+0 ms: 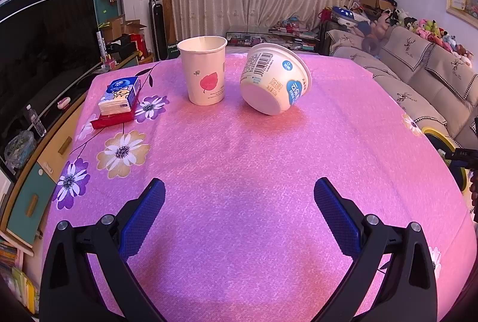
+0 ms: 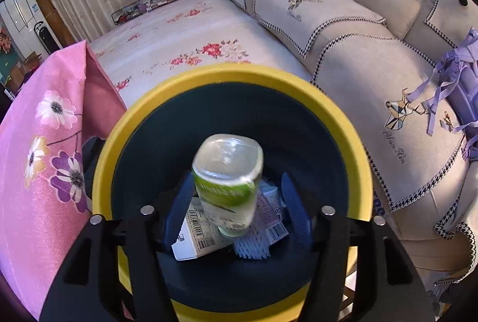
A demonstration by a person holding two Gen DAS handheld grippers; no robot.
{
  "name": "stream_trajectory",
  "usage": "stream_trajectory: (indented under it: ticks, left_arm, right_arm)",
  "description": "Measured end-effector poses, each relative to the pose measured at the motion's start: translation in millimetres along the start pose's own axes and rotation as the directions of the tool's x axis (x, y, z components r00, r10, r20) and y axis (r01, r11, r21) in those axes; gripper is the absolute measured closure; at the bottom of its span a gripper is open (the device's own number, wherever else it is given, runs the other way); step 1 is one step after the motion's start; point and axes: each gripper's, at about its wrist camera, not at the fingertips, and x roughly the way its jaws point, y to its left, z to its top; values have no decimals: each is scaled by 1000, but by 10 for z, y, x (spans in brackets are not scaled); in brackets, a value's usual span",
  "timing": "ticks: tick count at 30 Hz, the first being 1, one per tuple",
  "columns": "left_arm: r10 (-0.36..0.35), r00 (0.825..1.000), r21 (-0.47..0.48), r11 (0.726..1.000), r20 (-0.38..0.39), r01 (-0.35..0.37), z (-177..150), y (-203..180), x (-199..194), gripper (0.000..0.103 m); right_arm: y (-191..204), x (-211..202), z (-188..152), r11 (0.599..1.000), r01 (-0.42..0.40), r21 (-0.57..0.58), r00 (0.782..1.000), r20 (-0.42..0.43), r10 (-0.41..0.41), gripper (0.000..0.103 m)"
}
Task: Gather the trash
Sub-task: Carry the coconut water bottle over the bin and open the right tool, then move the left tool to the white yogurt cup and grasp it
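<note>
Left gripper (image 1: 239,196) fingers spread wide above the pink floral tablecloth (image 1: 239,148). Right gripper (image 2: 236,199) fingers stand apart around a blurred, green-labelled clear plastic bottle (image 2: 228,181), contact unclear, over the yellow-rimmed dark bin (image 2: 233,73) beside a beige sofa (image 2: 358,32).

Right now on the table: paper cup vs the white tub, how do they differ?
The paper cup stands upright, mouth up; the white tub is tipped over, base toward the camera. The paper cup is taller and narrower, the white tub squat and wide. The cup bears a pink leaf, the tub a barcode and blue labels. Both rest untouched on the pink tablecloth.
</note>
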Motion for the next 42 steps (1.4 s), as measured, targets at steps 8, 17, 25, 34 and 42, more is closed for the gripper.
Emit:
stream_trajectory:
  ticks: [8, 17, 25, 34, 42]
  left_arm:
    - [-9, 1000, -19, 1000, -15, 9, 3, 13, 23, 5]
    - [-49, 997, 52, 997, -52, 52, 285, -198, 25, 5]
    - [-56, 998, 103, 993, -12, 57, 795, -443, 241, 5]
    - [-19, 999, 188, 982, -28, 24, 1118, -529, 740, 5]
    - [-25, 999, 259, 965, -35, 33, 1127, -585, 1036, 5]
  right_arm:
    - [172, -437, -47, 998, -60, -37, 991, 117, 64, 41]
    - [286, -566, -92, 986, -152, -68, 978, 133, 160, 39]
    - [226, -555, -117, 981, -184, -59, 974, 125, 190, 39]
    - [254, -452, -95, 976, -209, -66, 971, 106, 215, 39]
    - [276, -294, -82, 973, -223, -63, 971, 78, 228, 38]
